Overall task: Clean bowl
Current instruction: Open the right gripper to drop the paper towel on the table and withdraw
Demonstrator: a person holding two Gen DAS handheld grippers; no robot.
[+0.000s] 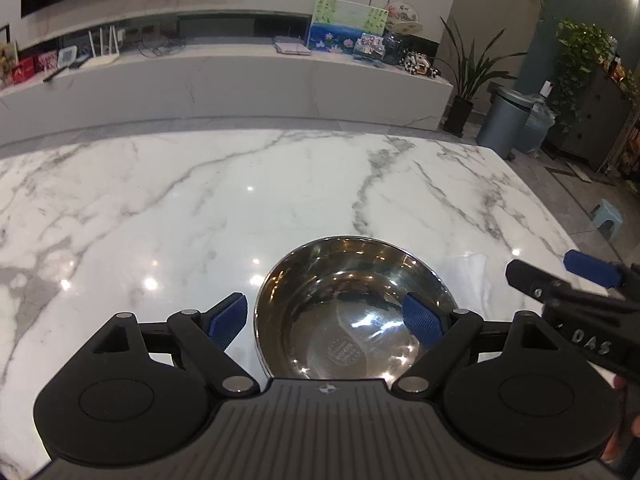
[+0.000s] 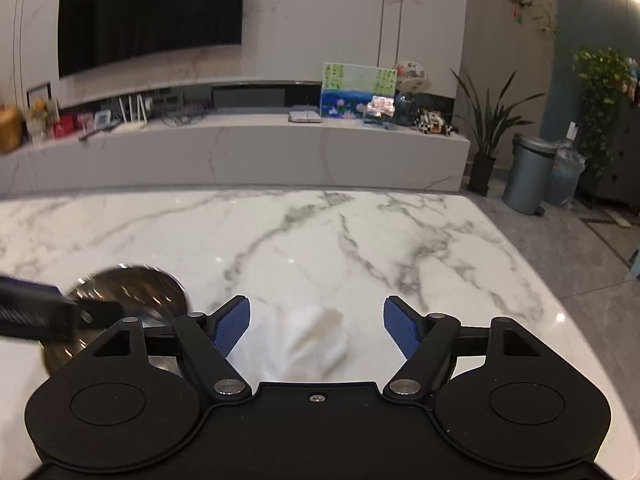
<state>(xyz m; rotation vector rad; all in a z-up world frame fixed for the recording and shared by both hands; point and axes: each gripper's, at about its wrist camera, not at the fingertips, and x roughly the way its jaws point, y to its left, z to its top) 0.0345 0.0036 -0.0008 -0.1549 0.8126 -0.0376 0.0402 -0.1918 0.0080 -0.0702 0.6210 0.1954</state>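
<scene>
A shiny steel bowl [image 1: 352,312] stands upright on the white marble table [image 1: 200,200]. My left gripper [image 1: 326,322] is open, its left finger outside the bowl's left rim and its right finger over the bowl's inside. The bowl also shows at the left in the right wrist view [image 2: 132,292]. A crumpled white cloth [image 2: 296,336] lies on the table to the bowl's right. My right gripper [image 2: 316,330] is open just above the cloth, which lies between its blue pads. The right gripper also shows in the left wrist view [image 1: 560,280].
The table's far edge [image 1: 280,130] and right edge [image 2: 560,280] drop to a grey floor. Beyond stand a long white TV bench [image 1: 240,80], a potted plant [image 1: 464,92], a grey bin [image 1: 504,120] and a small blue stool [image 1: 608,216].
</scene>
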